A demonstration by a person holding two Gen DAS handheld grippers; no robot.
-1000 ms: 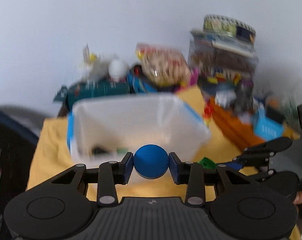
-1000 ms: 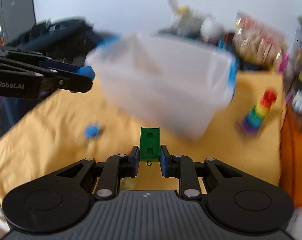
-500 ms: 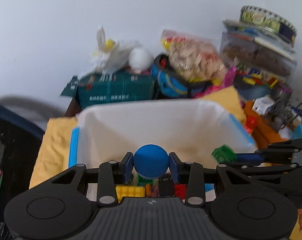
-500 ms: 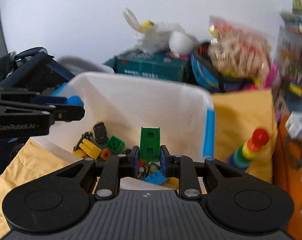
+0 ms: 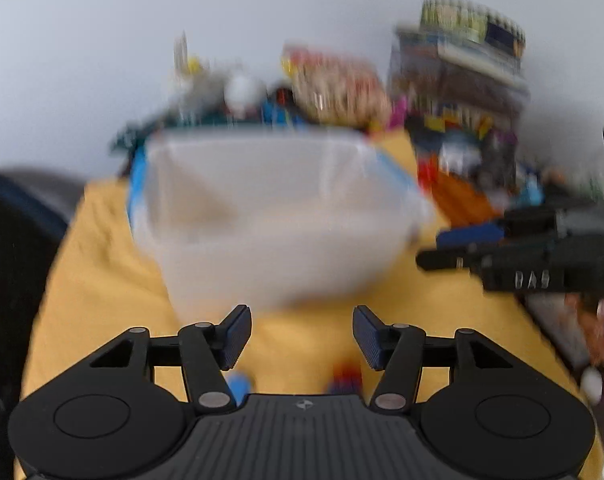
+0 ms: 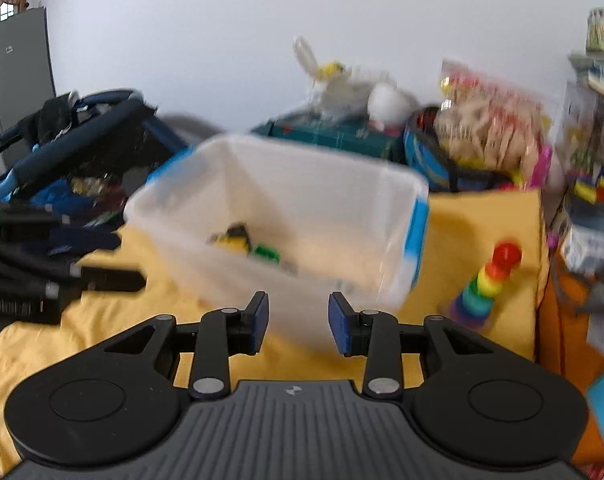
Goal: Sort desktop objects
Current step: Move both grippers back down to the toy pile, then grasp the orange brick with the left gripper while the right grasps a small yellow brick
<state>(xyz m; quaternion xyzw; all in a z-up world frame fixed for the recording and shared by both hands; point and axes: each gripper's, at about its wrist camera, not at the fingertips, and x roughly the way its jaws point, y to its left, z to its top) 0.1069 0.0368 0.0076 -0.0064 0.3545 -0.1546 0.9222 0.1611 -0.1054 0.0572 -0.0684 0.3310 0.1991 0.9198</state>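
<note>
A translucent white bin with blue handles (image 5: 269, 224) (image 6: 302, 216) stands on the yellow cloth (image 5: 101, 280) (image 6: 482, 232), blurred by motion. Yellow, green and dark toys (image 6: 245, 242) lie inside it. My left gripper (image 5: 302, 336) hangs just in front of the bin, its jaws opening with nothing between them. My right gripper (image 6: 297, 322) is also in front of the bin, jaws opening and empty. Each gripper shows from the side in the other view: the right gripper (image 5: 502, 256), the left gripper (image 6: 61, 268). A small blue piece (image 5: 237, 386) and a red-blue piece (image 5: 346, 376) lie on the cloth below my left fingers.
A rainbow ring stacker (image 6: 486, 284) stands right of the bin. Behind it are a teal box (image 6: 334, 136), a white plush toy (image 6: 354, 88), a snack bag (image 6: 490, 128) and stacked boxes (image 5: 462, 76). A dark blue stroller (image 6: 73, 140) is at the left. A hand (image 5: 598, 328) is at the right edge.
Both grippers have opened: the blue ball has left the left jaws and the green block the right jaws. Both grippers have pulled back from over the bin, the left sinking lower.
</note>
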